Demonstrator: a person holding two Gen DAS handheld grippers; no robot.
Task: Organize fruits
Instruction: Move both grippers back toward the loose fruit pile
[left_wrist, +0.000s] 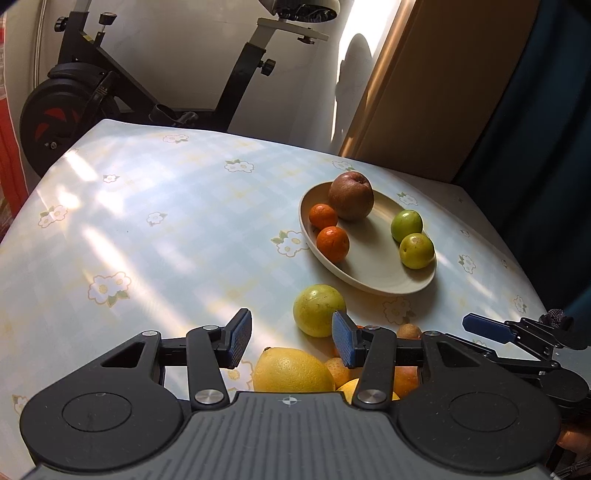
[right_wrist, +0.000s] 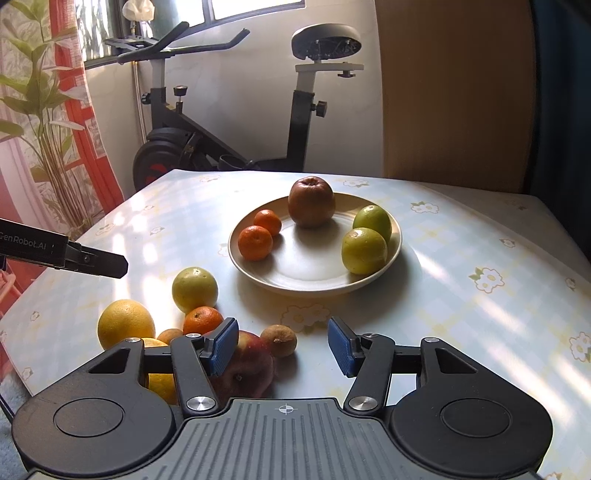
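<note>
Floral tablecloth (right_wrist: 461, 258) fills both views, exercise bike (right_wrist: 207, 122) behind its far edge at 12 o'clock. Your plate (right_wrist: 393, 243) holds a brown apple (right_wrist: 311, 201), two mandarins (right_wrist: 255, 242) at 9, two green fruits (right_wrist: 364, 251) at 3. Loose pile near you: green citrus (right_wrist: 194, 289), orange (right_wrist: 125, 323), red apple (right_wrist: 245, 369). Left gripper (left_wrist: 291, 341) and right gripper (right_wrist: 282, 345) both part-open, empty. Cloth right of the plate is bare.
</note>
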